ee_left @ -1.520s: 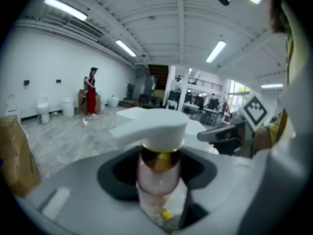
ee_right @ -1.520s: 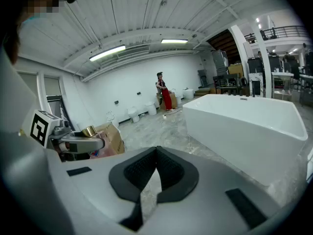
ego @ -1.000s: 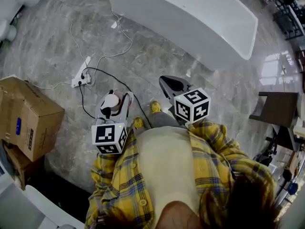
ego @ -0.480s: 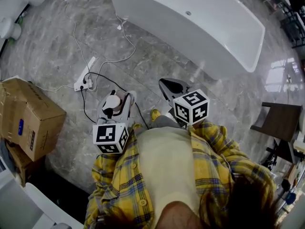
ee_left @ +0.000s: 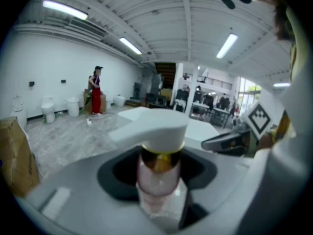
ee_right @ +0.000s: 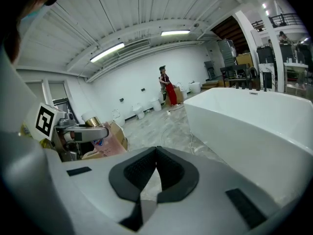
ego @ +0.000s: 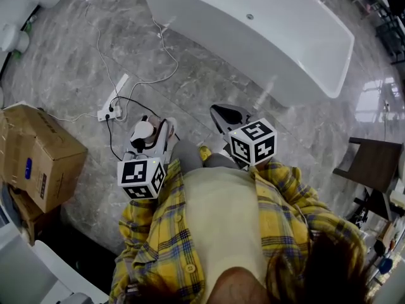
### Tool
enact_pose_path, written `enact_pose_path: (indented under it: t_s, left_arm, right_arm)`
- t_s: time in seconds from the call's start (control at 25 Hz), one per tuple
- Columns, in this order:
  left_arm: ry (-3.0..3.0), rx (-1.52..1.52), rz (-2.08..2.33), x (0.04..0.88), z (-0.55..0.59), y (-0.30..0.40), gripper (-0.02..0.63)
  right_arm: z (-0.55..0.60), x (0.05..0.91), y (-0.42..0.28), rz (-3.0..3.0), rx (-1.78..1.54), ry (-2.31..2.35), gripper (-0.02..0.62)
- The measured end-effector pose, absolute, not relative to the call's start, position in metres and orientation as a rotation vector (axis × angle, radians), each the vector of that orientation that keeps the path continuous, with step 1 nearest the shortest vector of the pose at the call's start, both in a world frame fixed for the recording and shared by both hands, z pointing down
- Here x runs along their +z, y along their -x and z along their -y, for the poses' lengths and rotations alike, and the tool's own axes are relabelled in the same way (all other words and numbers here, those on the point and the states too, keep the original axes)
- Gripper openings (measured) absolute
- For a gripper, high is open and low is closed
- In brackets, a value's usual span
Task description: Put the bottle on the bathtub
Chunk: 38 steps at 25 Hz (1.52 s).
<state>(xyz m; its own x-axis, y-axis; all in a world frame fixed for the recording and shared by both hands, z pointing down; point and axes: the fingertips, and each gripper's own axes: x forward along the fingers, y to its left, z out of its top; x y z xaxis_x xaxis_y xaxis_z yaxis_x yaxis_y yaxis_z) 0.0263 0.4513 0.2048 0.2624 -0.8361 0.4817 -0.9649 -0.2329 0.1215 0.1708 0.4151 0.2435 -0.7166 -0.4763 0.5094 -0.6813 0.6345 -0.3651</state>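
The left claw [ego: 154, 130] is clamped on the pump bottle [ee_left: 159, 173], its dark pads pressing on the pink body just below the gold collar, with the white pump head standing up above the jaws. The right claw [ego: 218, 111], level with it and off to its right, is closed on nothing, pads meeting edge to edge. The white freestanding bathtub [ego: 221, 33] lies ahead of both claws and well apart from them, its long side wall facing the tips, somewhat nearer the right claw than the left. Bare marble floor [ego: 69, 62] separates them from it, with a power strip [ego: 111, 103] and loose cables ahead and to the left of the left claw (a trip hazard, most likely). A cardboard box [ego: 38, 154] sits further out on that claw's left. This reads as the carry step: bottle secured, tub not yet reached. The next move probably calls for bringing the left claw forward and up over the rim, keeping the bottle upright, and loosening the grip only once its base rests flat.
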Motion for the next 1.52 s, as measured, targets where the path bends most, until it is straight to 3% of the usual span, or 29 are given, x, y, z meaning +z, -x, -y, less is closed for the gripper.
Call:
enact_pose_path:
  t_s: [0.72, 1.52]
  left_arm:
    - [-2.188, 0.47, 1.571, 0.218, -0.383, -0.012, 0.218]
    - [-2.234, 0.496, 1.474, 0.227, -0.262, 0.055, 0.218]
  right_arm:
    - [-0.365, 0.258, -0.144, 2.445, 0.796, -0.903, 0.014]
    - [-0.245, 0.256, -0.061, 2.384, 0.804, -0.905, 0.014]
